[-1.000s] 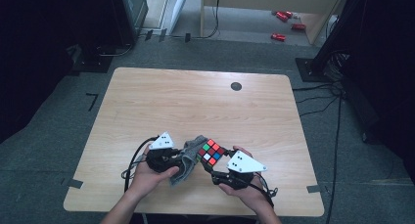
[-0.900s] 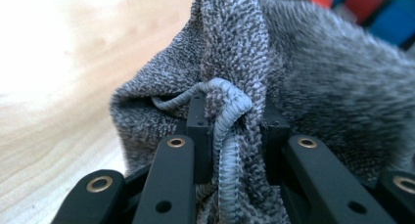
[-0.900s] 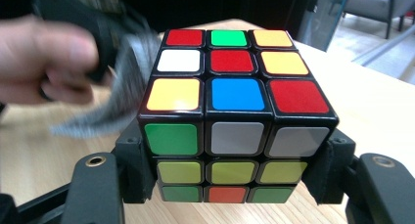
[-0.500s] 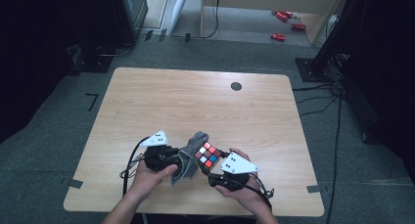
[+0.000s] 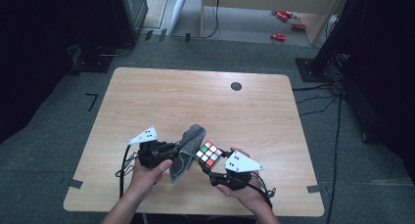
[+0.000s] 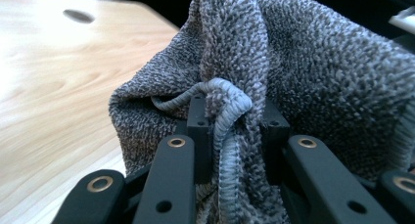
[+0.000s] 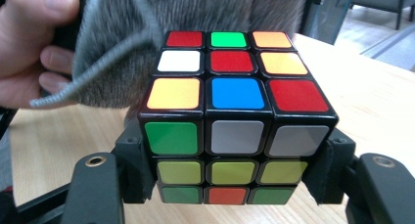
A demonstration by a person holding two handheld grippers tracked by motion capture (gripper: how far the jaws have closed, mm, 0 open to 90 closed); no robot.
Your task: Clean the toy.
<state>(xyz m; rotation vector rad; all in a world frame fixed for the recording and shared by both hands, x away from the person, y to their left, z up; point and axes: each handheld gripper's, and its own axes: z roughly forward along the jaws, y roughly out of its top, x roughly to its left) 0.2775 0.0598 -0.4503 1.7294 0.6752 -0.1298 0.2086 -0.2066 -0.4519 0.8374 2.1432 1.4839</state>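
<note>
A scrambled colour cube (image 5: pixel 208 154) is held above the front of the wooden table (image 5: pixel 195 101). My right gripper (image 5: pixel 211 166) is shut on the cube (image 7: pixel 234 121), its jaws pressing on the two lower side faces. A grey towelling cloth (image 5: pixel 185 145) hangs bunched just left of the cube, and my left gripper (image 5: pixel 172 150) is shut on the cloth (image 6: pixel 274 82) with a corded hem pinched between its jaws. In the right gripper view the cloth (image 7: pixel 195 11) lies against the cube's far side, beside the person's other hand (image 7: pixel 34 48).
A round dark hole (image 5: pixel 236 86) sits in the table near its far edge. Dark equipment stands (image 5: pixel 337 48) and cables ring the table on the floor. Red items (image 5: pixel 284 18) lie on the floor far behind.
The cloth and cube have shifted slightly; the left gripper moved a little toward the cube, bringing the cloth up against it. The right hand has stayed in place.
</note>
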